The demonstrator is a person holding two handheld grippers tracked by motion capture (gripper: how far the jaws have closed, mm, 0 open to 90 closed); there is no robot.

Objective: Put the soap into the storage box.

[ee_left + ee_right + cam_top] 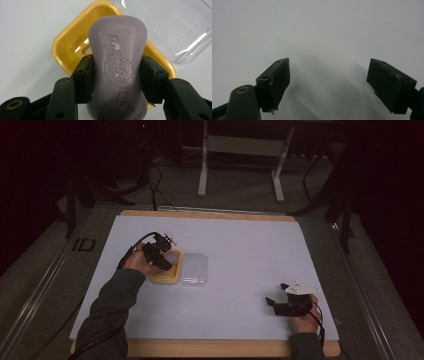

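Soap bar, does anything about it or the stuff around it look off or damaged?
Nothing is spilled or broken. The purple soap is clamped between the left gripper's fingers over the yellow dish, its stamped face scuffed with whitish marks. The clear lid lies flat beside the dish. The right gripper sits open over the bare table.

A pale lilac soap bar (pixel 117 67), embossed with lettering and an emblem outline, showed whitish scuffs. The soap dish (pixel 65 50) was glossy yellow; the lid (pixel 175 30) beside it was clear and colourless. Both the left gripper (pixel 116 80) and the right gripper (pixel 329 82) were black with brass-coloured rivets. The table sheet (pixel 250 245) was white, edged by tan wood.
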